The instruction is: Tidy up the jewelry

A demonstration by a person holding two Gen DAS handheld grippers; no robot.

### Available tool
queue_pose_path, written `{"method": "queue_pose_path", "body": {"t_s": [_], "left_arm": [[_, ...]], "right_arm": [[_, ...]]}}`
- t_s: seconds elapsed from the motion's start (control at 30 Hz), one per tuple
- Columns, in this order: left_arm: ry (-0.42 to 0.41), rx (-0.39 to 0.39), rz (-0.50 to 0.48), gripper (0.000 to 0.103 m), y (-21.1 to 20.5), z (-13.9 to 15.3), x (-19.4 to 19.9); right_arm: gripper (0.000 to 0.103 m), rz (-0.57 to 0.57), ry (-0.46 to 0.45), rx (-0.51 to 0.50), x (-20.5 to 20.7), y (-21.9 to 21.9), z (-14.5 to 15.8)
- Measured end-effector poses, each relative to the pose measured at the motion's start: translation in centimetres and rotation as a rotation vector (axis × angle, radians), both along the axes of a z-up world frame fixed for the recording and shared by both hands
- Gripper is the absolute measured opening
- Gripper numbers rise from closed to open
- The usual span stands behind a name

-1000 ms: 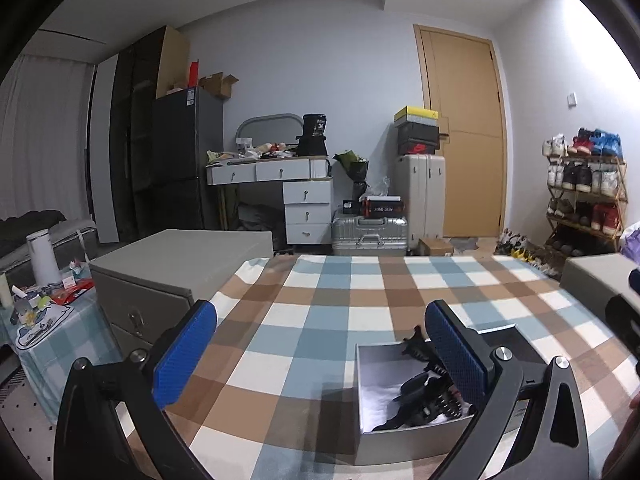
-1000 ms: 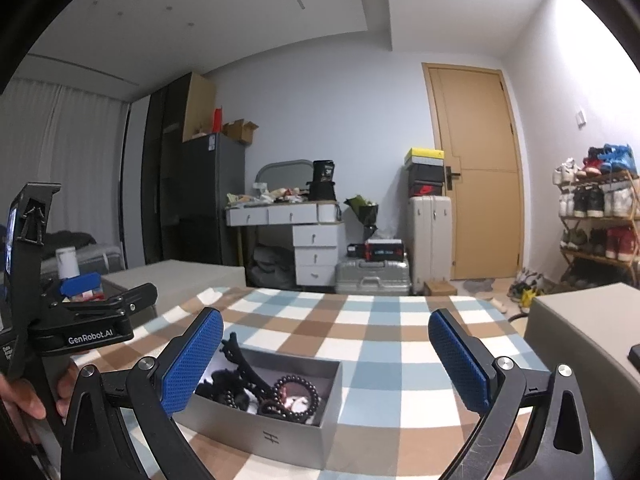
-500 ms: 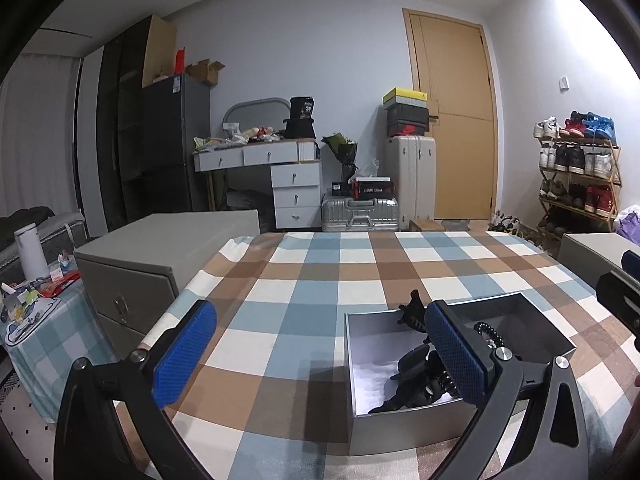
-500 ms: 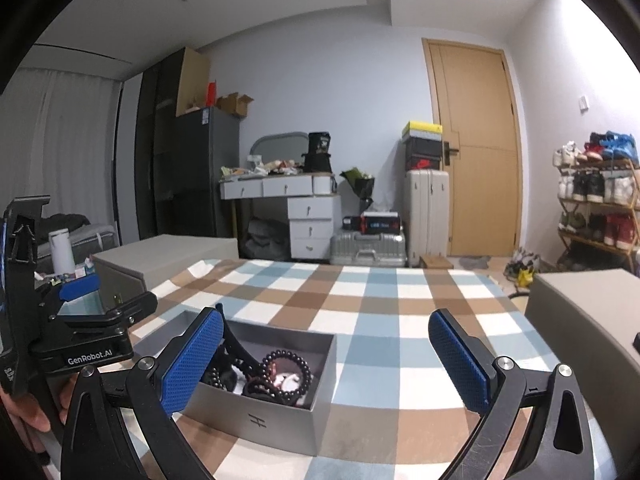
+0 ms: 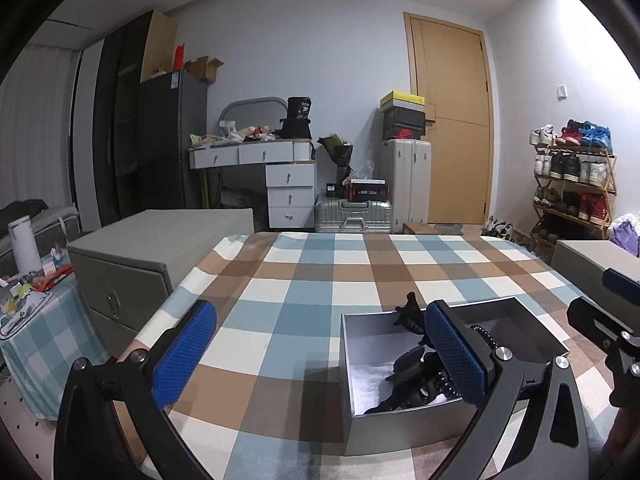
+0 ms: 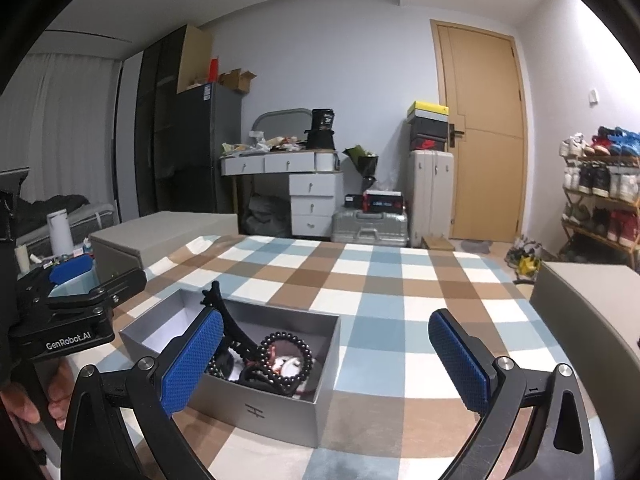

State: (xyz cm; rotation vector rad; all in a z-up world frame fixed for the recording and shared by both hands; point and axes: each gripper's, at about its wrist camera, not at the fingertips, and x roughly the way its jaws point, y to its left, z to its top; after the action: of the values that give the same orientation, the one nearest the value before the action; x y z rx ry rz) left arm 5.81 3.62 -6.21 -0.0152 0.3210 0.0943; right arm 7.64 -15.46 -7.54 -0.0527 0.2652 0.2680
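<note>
Two grippers, left gripper (image 5: 320, 356) and right gripper (image 6: 326, 360), spread wide, holding nothing; at my 10 o'clock, tangled beads (image 6: 286, 360) could drag the box (image 6: 256, 404).

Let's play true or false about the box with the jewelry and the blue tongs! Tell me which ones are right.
1. The open grey cardboard box holds a dark beaded bracelet. True.
2. The right tongs are squeezing the bracelet. False: they are open, holding nothing.
3. The box sits on a blue, brown and white checked tablecloth. True.
4. The left tongs are shut. False: they are wide open.
</note>
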Motion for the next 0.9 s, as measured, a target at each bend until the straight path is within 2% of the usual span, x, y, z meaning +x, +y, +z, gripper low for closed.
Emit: {"method": "queue_pose_path", "body": {"t_s": [0.9], "left_arm": [[-0.003, -0.003, 0.0, 0.102, 0.08, 0.0, 0.0]], "right_arm": [[0.103, -0.002, 0.002, -0.001, 0.21, -0.06, 0.07]]}}
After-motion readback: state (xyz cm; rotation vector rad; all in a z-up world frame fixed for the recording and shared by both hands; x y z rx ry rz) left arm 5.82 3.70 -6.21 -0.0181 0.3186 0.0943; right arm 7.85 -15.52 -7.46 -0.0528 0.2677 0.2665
